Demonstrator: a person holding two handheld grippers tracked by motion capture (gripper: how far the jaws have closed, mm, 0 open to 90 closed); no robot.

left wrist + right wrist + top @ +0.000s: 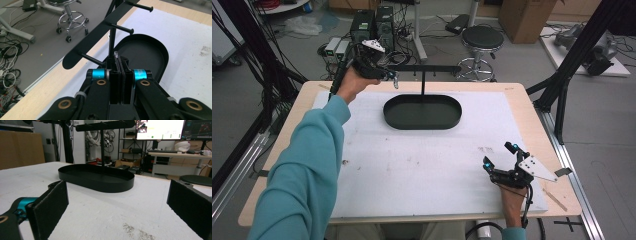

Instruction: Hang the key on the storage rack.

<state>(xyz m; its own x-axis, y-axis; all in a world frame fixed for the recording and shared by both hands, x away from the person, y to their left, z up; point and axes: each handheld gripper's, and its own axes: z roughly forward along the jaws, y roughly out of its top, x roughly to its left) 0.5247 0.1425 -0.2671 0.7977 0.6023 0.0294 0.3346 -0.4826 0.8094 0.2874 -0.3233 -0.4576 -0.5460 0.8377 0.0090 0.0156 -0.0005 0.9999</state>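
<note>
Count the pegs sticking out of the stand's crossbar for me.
3 show in the left hand-held gripper view: far peg, middle peg, and near peg just beyond the left hand-held gripper. More may be hidden.

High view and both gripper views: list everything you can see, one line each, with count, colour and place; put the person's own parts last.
Table: one, light wood, covered by a white mat.
Oval tray: one, black, at the far middle of the mat.
Hanger stand: one, black, a post rising from the tray's far side with a flat crossbar bearing pegs.
Small thin item: one, silvery, pinched at the left gripper's tips; too small to identify.
Stool: one, black seat on a chrome wheeled base, on the floor beyond the table.
Cardboard box: one, brown, far right on the floor.
Left gripper: black, jaws closed, raised near the crossbar's left end.
Right gripper: black, jaws wide apart, near right of the mat.
Sleeve: teal, left arm.
</note>
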